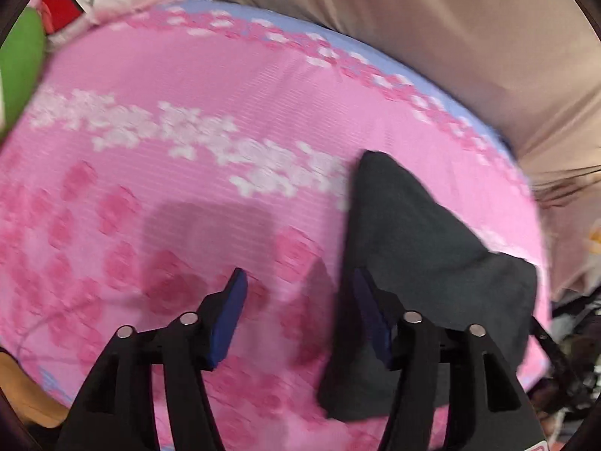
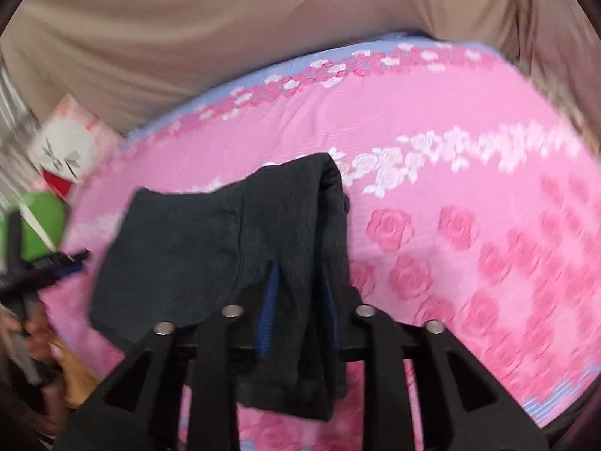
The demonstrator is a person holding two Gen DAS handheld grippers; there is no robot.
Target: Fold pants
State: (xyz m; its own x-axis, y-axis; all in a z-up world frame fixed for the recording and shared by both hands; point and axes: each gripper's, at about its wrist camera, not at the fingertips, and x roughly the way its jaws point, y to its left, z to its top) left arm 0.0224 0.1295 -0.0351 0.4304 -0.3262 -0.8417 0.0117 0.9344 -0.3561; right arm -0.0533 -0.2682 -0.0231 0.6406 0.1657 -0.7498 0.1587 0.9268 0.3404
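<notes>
Two fisheye views look down along handheld grippers at a bed covered by a pink sheet (image 1: pixel 157 75) printed with darker pink roses, bands of white blossoms and a pale blue border. Both pictures are somewhat blurred.

The left wrist view shows the left gripper (image 1: pixel 298 312) with its blue-padded fingers (image 1: pixel 229 319) standing well apart and nothing between them, only bare sheet and their shadow. The dark pants (image 1: pixel 424 248) lie just to the right, behind the right-hand finger, rising to a pointed peak toward the white blossom band. Whether that finger touches the cloth cannot be told. A tan curtain (image 1: pixel 432 22) hangs beyond the bed, and a green and white plush toy (image 1: pixel 22 60) sits at the upper left.

The right wrist view gives what the other cannot: the right gripper (image 2: pixel 300 315) has a thick fold of the pants (image 2: pixel 180 240) running between its fingers (image 2: pixel 268 315), partly covering them. The gap looks moderate; whether the pads press the cloth cannot be told. From here the pants read as a dark charcoal knit, bunched and doubled over, one broad flap spread to the left on the sheet and a ribbed edge curling over at the top. At the far left edge the left gripper (image 2: pixel 56 263) appears, held by a hand (image 2: pixel 41 334), near the toy (image 2: pixel 49 221) and the curtain (image 2: pixel 188 37).
</notes>
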